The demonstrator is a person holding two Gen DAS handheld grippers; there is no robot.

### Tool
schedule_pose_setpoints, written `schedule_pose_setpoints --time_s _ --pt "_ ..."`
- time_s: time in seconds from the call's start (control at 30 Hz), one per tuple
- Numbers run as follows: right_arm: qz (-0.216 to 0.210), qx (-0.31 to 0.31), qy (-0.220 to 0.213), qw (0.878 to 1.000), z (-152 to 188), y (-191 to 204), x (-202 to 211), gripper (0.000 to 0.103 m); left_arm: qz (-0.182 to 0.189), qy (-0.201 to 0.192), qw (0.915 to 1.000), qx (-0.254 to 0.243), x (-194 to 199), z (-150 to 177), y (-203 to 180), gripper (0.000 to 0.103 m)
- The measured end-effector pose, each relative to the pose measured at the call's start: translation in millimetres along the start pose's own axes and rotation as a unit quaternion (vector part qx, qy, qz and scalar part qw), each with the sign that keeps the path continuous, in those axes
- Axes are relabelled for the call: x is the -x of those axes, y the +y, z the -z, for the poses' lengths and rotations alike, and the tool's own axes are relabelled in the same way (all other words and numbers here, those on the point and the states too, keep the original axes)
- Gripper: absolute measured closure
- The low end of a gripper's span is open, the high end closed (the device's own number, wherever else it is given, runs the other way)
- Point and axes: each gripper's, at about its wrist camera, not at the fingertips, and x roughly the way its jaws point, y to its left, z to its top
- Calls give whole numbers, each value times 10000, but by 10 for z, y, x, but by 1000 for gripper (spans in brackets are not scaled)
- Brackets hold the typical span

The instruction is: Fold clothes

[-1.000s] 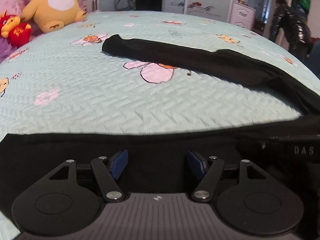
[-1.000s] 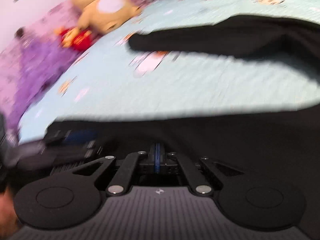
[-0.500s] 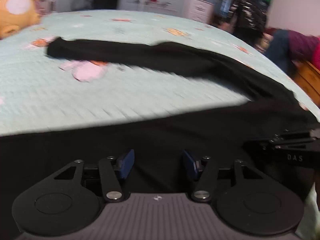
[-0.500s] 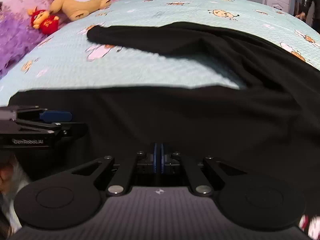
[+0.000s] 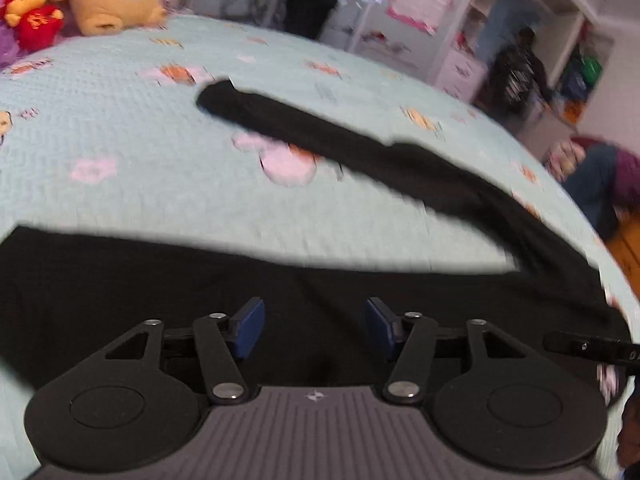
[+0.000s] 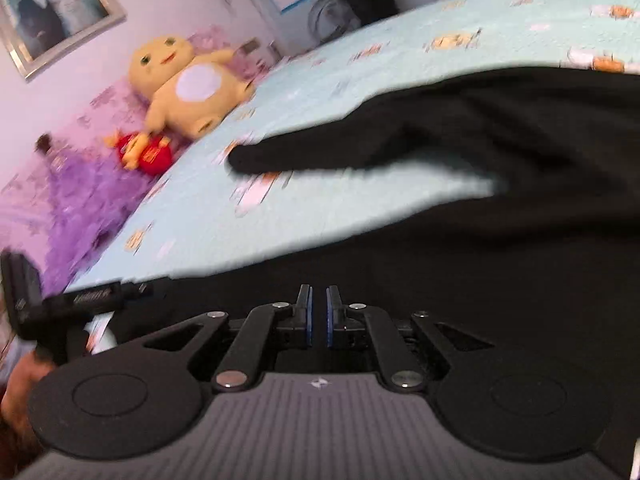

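the bed [image 5: 160, 200] carries a black garment [image 5: 120, 280] spread along its near edge, one sleeve [image 5: 320, 136] stretching out across the quilt. the left tongs [image 5: 314, 326] stand wide apart over the cloth, gripping nothing. the right tongs [image 6: 319, 316] show a thin gap between their pads; whether cloth sits between them i cannot tell.

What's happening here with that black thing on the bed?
A person holding a gripper in each hand is folding a black garment spread on a light blue bedspread. The left gripper is open above the near edge of the cloth. The right gripper is almost closed, with a narrow gap showing, and nothing visibly pinched. One long sleeve stretches toward a yellow plush toy.
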Motion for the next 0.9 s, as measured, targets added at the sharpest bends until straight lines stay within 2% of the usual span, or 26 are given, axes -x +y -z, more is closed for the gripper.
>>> schedule_pose_setpoints --time_s 0.07,0.13,0.23,0.27,0.37,0.47,0.5,0.53,0.6,0.73,0.77,0.83,0.87,0.9 --pt "-220 352 432 9982 123 186 -106 96 89 197 9998 3 -94 164 15 43" --pt "-435 763 783 9930 187 402 -289 96 76 2 10000 -11 -91 217 14 42" --pt "-551 1040 1096 9870 122 585 -711 97 -24 -17 10000 41 -112 135 58 41" --pt "-494 1079 1174 9860 60 596 -874 103 -147 -80 9998 81 -137 82 140 41" --pt "-230 1092 957 9891 -179 583 -1213 103 -581 -355 9971 346 -203 -88 452 42" --pt "37 578 577 9967 -383 493 -1365 103 -994 -605 9895 853 -138 -244 840 48" --pt "24 513 517 9973 -390 521 -1347 103 -911 -697 9871 1113 -47 -277 923 50" --pt "-63 534 468 9975 -366 590 -1299 95 -838 -730 9856 1275 19 -281 976 49" --pt "-462 703 472 9953 -275 762 -1189 95 -723 -619 9868 1310 77 -204 991 46" --pt "-1334 1217 1107 9773 -43 1143 -1177 95 -492 -397 9884 1379 192 -50 1021 45" --pt "-1375 1373 1292 9724 1 1218 -1243 90 -460 -364 9882 1415 177 -18 1051 48" --pt "-1210 1550 1494 9690 28 1290 -1467 91 -495 -552 9859 1500 68 -67 1186 59" --pt "-1092 1461 1482 9720 -8 1242 -1580 103 -506 -614 9836 1619 26 -122 1266 62" --pt "-1024 1255 1409 9767 -64 1178 -1658 103 -502 -568 9795 1866 -11 -193 1359 71"
